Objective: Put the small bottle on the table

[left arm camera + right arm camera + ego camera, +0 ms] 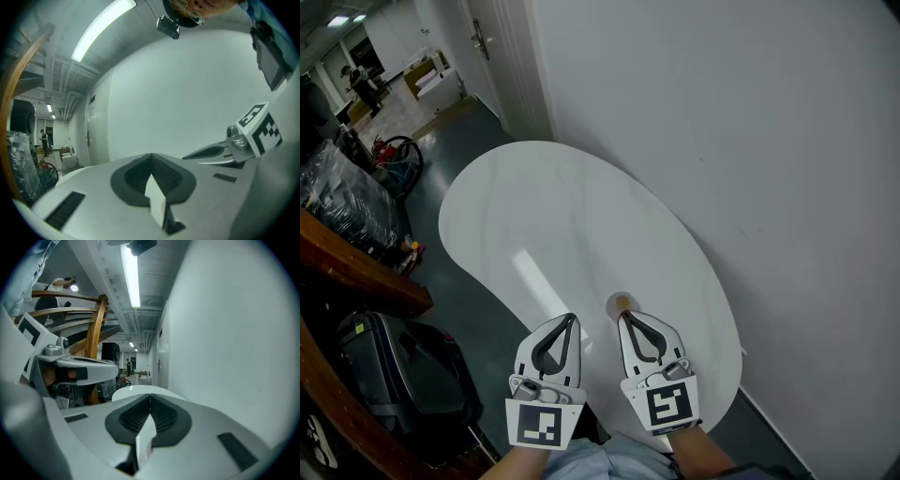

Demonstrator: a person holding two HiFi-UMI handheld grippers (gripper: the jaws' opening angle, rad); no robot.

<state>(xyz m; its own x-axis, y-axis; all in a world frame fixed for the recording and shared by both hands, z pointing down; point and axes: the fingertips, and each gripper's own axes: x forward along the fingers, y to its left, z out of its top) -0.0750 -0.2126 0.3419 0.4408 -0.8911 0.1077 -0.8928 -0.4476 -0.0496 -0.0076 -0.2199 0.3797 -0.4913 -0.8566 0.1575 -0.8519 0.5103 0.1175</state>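
Note:
The small bottle point(621, 303) shows from above as a pale ring with a brownish top. It stands on the white oval table point(544, 216), just beyond the tip of my right gripper point(624, 316). That gripper is shut with nothing between its jaws, and the bottle stands apart from it. My left gripper point(572, 318) hovers beside it to the left, also shut and empty. In the right gripper view the jaws point(150, 395) meet at a point over the table's far end point(136, 389), and the bottle is hidden. The left gripper view shows its shut jaws point(151, 154) and the right gripper point(220, 151).
A white wall point(750, 141) runs close along the table's right side, with a door point(502, 56) beyond. A wooden rail point(356, 272), a dark bag point(403, 370) and wrapped goods point(347, 202) crowd the floor at the left. A person point(364, 84) stands far down the hall.

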